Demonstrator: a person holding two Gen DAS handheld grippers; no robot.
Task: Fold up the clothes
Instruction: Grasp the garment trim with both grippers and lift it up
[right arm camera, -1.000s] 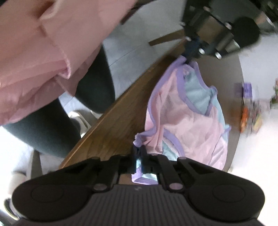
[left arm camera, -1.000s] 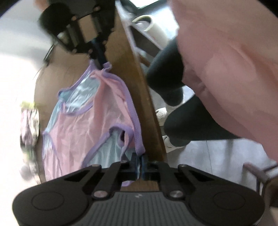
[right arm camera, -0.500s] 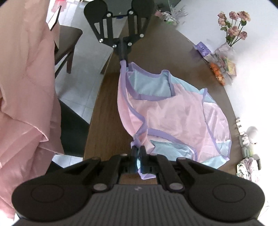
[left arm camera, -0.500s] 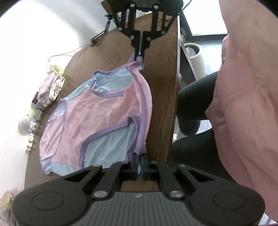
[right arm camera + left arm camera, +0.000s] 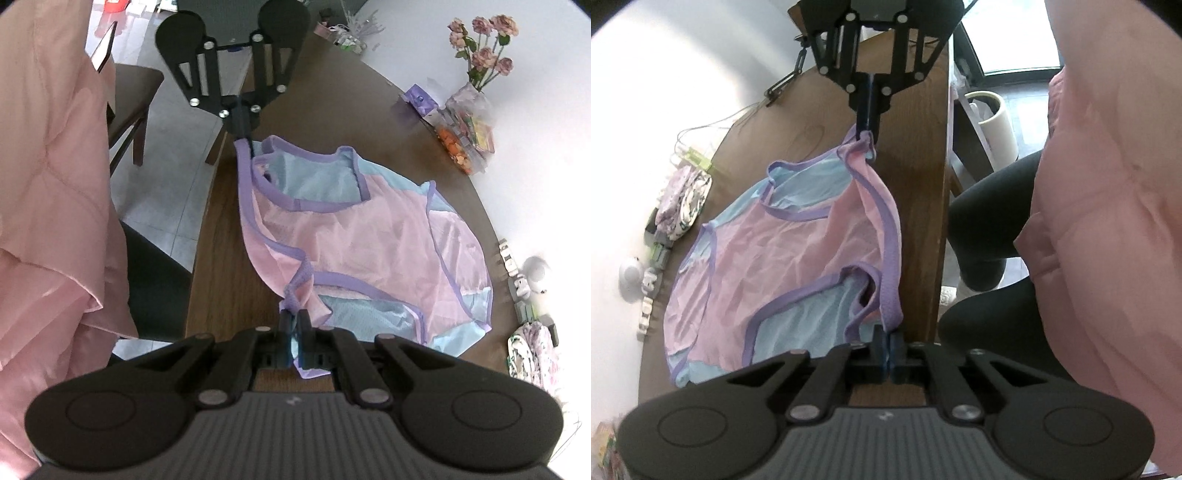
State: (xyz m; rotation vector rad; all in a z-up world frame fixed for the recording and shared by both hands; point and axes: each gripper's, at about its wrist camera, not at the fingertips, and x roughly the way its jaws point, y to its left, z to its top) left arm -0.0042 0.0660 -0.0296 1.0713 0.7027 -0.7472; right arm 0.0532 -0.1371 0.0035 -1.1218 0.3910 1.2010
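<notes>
a: where is the garment found?

b: it is spread on the wooden table, with one long purple-trimmed edge lifted along the table's near side, the side where the person's pink top is seen. the rest is left lying toward the flowers at the table's far side.

a: and how are the tools seen?

b: the left gripper is pinched shut on one end of that trimmed edge, at a shoulder strap. the right gripper is clamped closed on the other end of the same edge, with a tuft of mesh bunched between its jaws.

a: how can the fabric be expected to behave?

b: it is judged to be very light, thin mesh, limp and somewhat slippery. no shape will be held by it; sagging between the two grips is already seen.

a: where should it be held?

b: the purple binding is thought the best hold, being thicker and less likely to slide out than the sheer panels. even tension between both ends is advised, so that the fold is laid flat on the table.
</notes>
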